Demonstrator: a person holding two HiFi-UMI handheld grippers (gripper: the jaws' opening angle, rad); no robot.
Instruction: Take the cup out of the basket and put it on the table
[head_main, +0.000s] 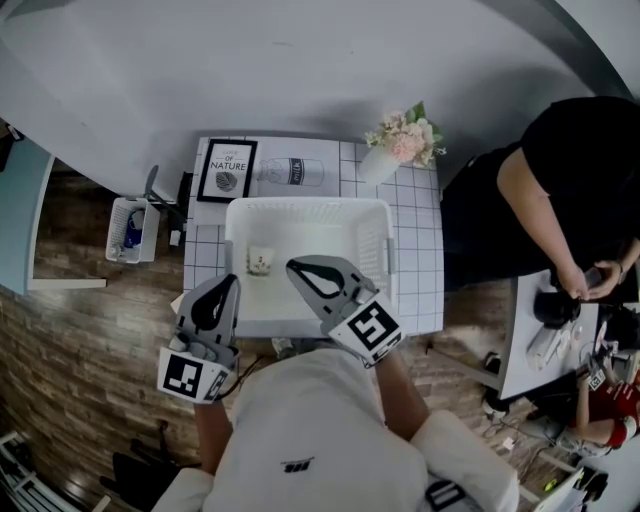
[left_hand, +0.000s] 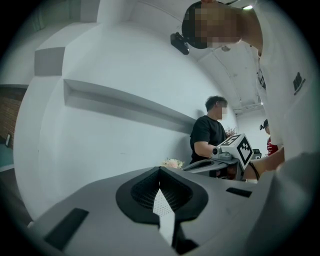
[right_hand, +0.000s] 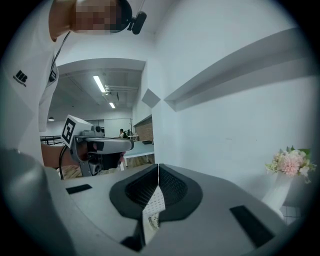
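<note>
Just at the white basket (head_main: 375, 215) on a tiled table (head_main: 420, 260), a person holds two grippers with the small cup (head_main: 260, 261) not yet lifted. The cup stands upright on the basket floor, in the basket's left part, near its left wall. The left gripper (head_main: 232, 284) points in at the basket's near-left corner, close beside the cup. The right gripper (head_main: 294, 266) reaches over the basket's near rim, its tip above the basket floor just right of the cup. Neither touches the cup.

The left gripper view shows the left gripper (left_hand: 160, 172) with its jaws pressed together and nothing between them. The right gripper view shows the right gripper (right_hand: 158, 169) likewise clenched on nothing.

Behind the basket, against the wall, a framed print (head_main: 227, 169) lies at the left, a bottle (head_main: 290, 172) lies on its side in the middle, and a vase of pink flowers (head_main: 400, 145) stands off the far-right corner. To the basket's right, beyond the table edge, stands a person in black (head_main: 570, 190).
</note>
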